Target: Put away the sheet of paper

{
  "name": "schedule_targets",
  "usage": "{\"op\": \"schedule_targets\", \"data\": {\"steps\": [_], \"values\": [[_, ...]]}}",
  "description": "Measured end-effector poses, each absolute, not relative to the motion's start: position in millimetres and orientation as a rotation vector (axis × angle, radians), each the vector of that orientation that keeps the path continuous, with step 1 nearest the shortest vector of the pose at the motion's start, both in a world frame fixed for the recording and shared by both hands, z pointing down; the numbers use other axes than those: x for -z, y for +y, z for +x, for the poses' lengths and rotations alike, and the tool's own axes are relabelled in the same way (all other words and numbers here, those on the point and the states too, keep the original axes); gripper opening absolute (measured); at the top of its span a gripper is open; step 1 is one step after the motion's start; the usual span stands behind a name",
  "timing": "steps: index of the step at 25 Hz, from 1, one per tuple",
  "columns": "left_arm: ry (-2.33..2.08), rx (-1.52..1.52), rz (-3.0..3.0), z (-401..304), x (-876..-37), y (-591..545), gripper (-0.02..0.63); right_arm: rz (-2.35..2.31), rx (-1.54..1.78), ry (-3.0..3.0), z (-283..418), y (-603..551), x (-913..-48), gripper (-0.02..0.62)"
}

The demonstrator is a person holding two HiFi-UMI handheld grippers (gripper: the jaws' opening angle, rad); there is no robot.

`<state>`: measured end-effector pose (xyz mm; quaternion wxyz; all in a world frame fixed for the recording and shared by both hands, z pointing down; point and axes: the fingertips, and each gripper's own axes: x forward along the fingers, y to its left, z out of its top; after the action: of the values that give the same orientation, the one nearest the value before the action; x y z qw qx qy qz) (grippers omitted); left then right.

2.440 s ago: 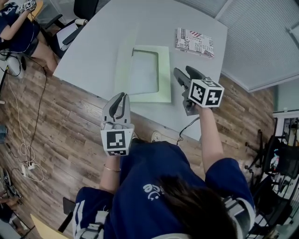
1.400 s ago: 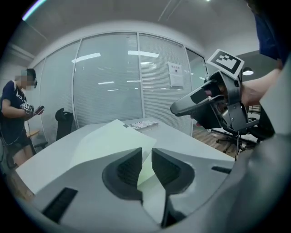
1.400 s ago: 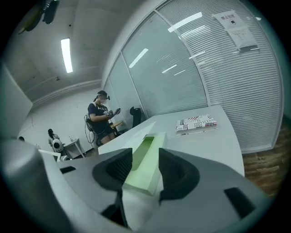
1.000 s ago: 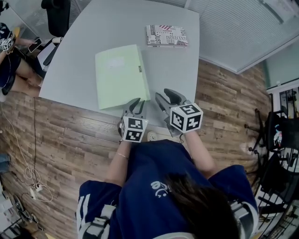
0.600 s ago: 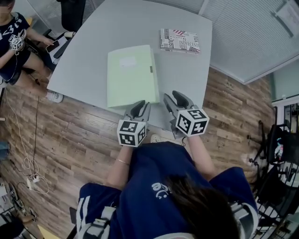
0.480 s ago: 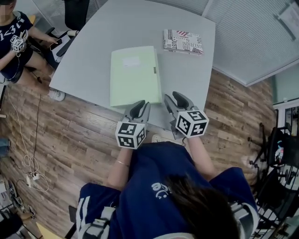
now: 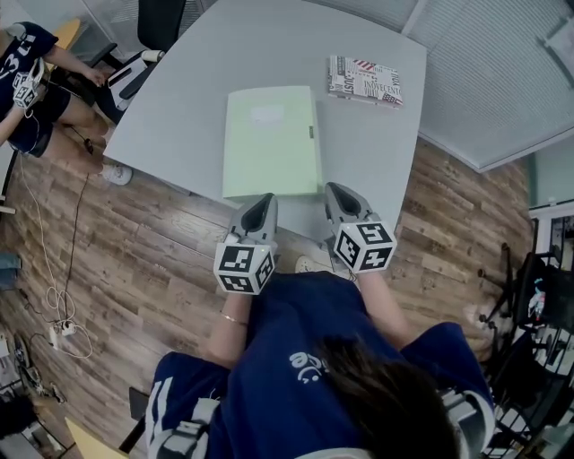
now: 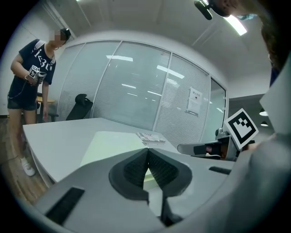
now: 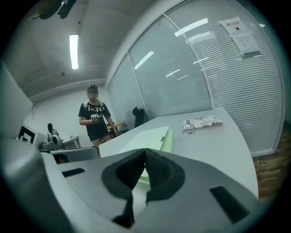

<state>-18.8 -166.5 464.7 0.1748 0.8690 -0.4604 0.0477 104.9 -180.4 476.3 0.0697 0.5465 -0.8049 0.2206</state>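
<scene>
A pale green folder (image 7: 269, 143) lies closed and flat on the grey table (image 7: 188, 81), and no loose sheet of paper shows. Both grippers hover side by side over the table's near edge, just short of the folder. My left gripper (image 7: 263, 201) has just been closing and is shut with nothing between its jaws; the left gripper view has its pads meeting (image 8: 147, 150) in front of the folder (image 8: 113, 141). My right gripper (image 7: 338, 190) has also just closed empty, its tips (image 9: 145, 150) together before the folder (image 9: 148, 135).
A printed book (image 7: 364, 81) lies at the table's far right corner. A person (image 9: 93, 116) stands beyond the table's left side, near office chairs (image 7: 157, 22). Wood floor and cables (image 7: 63, 269) lie to the left, with glass walls behind.
The folder, open earlier, now lies closed. Both grippers have drawn back to the near table edge, and their jaws, still apart half a second ago, have come together.
</scene>
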Motion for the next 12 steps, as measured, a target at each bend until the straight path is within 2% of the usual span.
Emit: {"op": "schedule_targets", "data": {"steps": [12], "values": [[-1.328, -0.190, 2.449, -36.3, -473.7, -153.5, 0.005, 1.647, -0.580, -2.362, 96.8, -168.9, -483.7, 0.008]]}}
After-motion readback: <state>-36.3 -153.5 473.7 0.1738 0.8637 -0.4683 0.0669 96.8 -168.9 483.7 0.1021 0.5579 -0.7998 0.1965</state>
